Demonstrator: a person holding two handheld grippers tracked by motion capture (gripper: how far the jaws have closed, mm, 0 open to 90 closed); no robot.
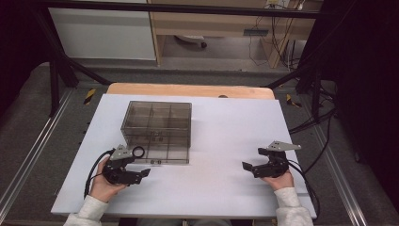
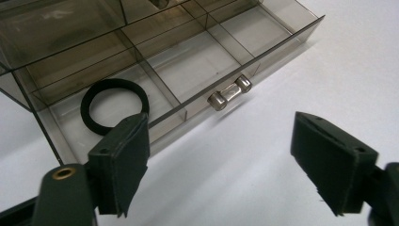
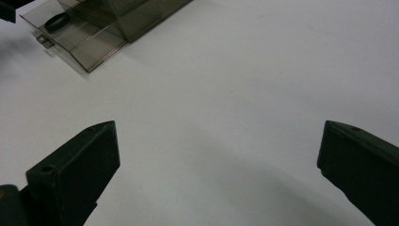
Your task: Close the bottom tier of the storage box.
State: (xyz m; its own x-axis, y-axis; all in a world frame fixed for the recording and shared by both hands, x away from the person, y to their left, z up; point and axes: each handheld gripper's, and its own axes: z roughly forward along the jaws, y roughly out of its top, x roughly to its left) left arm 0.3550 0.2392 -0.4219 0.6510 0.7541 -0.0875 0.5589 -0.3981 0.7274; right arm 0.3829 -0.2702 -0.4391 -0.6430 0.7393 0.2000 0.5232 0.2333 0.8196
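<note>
A: The broad white rectangular tabletop carries everything here, resting on a pale wooden desk whose far edge shows beyond it.

B: And the largest thing on it?

A: A smoky transparent plastic organiser box, divided into compartments, sitting left of centre toward the far side. Its shallow clear drawer stands pulled out toward the person, fronted by a small silver metal handle.

B: The hands?

A: Both come in from the near edge in light sleeves. The left hand's black two-jaw gripper sits just in front of the drawer's left corner. In the left gripper view its jaws stand apart with only bare table between them; nothing is gripped.

B: The other side?

A: The right hand's black two-jaw gripper rests well apart from the box, over bare white surface near the right edge. In the right gripper view its jaws gape wide, empty.

B: Smallest item?

A: A black rubber ring, lying flat in the drawer's front corner compartment at the left end, just beyond the left gripper's left pad. From above it shows as a dark circle beside that gripper's grey plate. No jaw touches it.
</note>
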